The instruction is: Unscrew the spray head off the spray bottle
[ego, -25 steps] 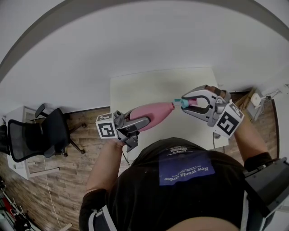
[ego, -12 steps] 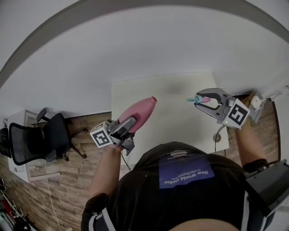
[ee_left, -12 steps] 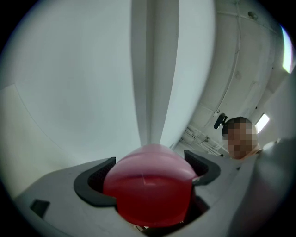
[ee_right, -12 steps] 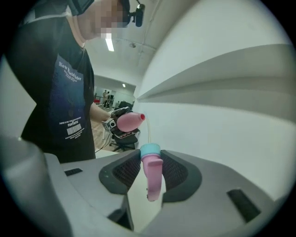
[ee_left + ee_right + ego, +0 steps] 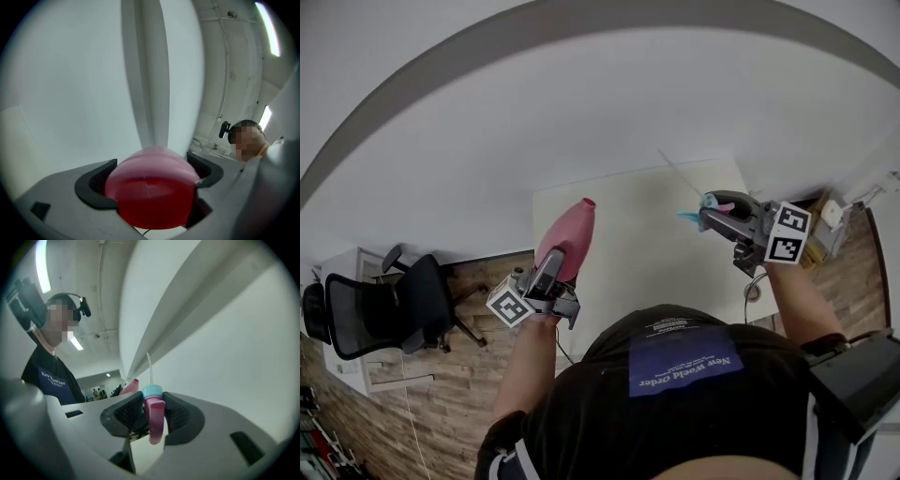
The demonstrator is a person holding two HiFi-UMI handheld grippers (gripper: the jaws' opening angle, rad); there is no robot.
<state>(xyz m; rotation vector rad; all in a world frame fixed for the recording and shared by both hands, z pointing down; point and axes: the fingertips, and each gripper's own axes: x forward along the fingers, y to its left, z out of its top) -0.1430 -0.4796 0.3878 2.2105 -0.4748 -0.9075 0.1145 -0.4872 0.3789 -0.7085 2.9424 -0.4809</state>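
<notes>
Above white table (wood floor, chair alongside): left claw clamps bottle; right claw clamps spray head.

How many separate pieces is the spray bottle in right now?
2. The pink bottle is clamped in the left tongs, at the left; the spray head is clamped in the right tongs, apart from it. No other pieces show.

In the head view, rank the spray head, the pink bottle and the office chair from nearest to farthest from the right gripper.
1. Spray head: in its jaws.
2. Pink bottle: to its left, held aloft.
3. Office chair: far left.
</notes>
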